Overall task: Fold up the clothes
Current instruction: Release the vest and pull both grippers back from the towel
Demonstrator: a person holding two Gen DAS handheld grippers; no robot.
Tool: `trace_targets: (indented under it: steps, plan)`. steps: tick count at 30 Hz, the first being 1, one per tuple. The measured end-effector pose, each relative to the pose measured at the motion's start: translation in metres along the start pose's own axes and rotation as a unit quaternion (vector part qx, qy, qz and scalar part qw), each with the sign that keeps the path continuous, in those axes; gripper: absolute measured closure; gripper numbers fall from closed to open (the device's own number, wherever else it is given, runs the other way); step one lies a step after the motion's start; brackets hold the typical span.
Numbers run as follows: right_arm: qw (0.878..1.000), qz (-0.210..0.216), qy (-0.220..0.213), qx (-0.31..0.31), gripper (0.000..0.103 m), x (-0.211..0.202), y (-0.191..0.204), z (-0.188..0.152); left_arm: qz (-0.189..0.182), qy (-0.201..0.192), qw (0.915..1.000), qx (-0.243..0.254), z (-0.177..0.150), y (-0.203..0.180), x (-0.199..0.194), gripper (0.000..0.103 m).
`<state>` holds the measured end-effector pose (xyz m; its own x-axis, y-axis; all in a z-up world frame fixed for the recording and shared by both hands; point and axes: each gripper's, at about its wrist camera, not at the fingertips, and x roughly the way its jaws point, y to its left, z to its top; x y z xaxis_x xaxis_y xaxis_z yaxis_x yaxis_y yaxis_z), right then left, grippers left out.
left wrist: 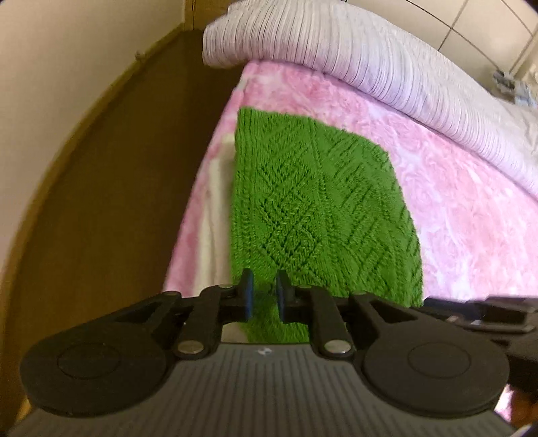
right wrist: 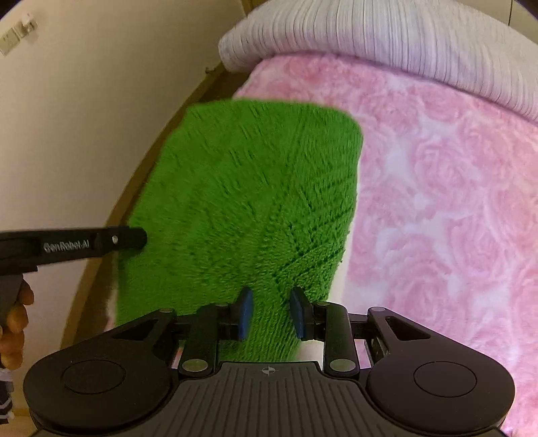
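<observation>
A green knitted garment [left wrist: 319, 201] lies folded on the pink rose-patterned blanket [left wrist: 470, 218] near the bed's left edge; it also shows in the right wrist view [right wrist: 242, 201]. My left gripper [left wrist: 264, 295] is at its near edge, with green knit between the blue pads [left wrist: 248, 295], jaws narrowly apart and shut on the cloth. My right gripper [right wrist: 270, 314] is at the near edge too, its blue pads [right wrist: 245, 314] on either side of a ridge of the knit. The left gripper's body [right wrist: 84, 243] shows at the left of the right wrist view.
A white ribbed duvet [left wrist: 353, 43] is rolled along the far side of the bed, also in the right wrist view [right wrist: 386, 37]. Brown floor [left wrist: 117, 168] and a cream wall [left wrist: 67, 50] lie left of the bed. Cupboard doors [left wrist: 487, 27] stand at the far right.
</observation>
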<state>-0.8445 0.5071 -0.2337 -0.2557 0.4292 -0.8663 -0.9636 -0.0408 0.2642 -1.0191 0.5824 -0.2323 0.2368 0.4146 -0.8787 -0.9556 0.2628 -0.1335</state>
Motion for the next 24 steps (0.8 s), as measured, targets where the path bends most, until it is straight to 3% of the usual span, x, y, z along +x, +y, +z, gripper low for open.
trace_targets:
  steps: [4,5,7,9,16,24]
  plan:
    - [1.000,-0.005,-0.022,0.000,0.074,-0.047,-0.001,-0.006,0.029,-0.013,0.9994,0.016,-0.009,-0.016,-0.053,0.074]
    - [1.000,-0.006,-0.028,0.002,0.068,-0.058,-0.001,-0.008,0.035,-0.017,0.9991,0.019,-0.012,-0.021,-0.066,0.072]
    - [0.999,-0.005,-0.038,0.002,0.037,-0.081,-0.001,-0.012,0.055,-0.024,0.9978,0.030,-0.019,-0.035,-0.089,0.066]
    - [0.999,0.003,-0.044,-0.007,0.027,-0.103,0.001,-0.014,0.075,-0.031,0.9959,0.041,-0.027,-0.048,-0.113,0.060]
    - [0.998,0.013,-0.061,-0.028,0.024,-0.173,0.005,-0.019,0.122,-0.061,0.9901,0.034,-0.046,-0.082,-0.180,0.047]
    - [0.996,0.015,-0.062,-0.066,0.024,-0.224,-0.003,-0.040,0.125,-0.091,0.9876,-0.026,-0.071,-0.113,-0.230,0.046]
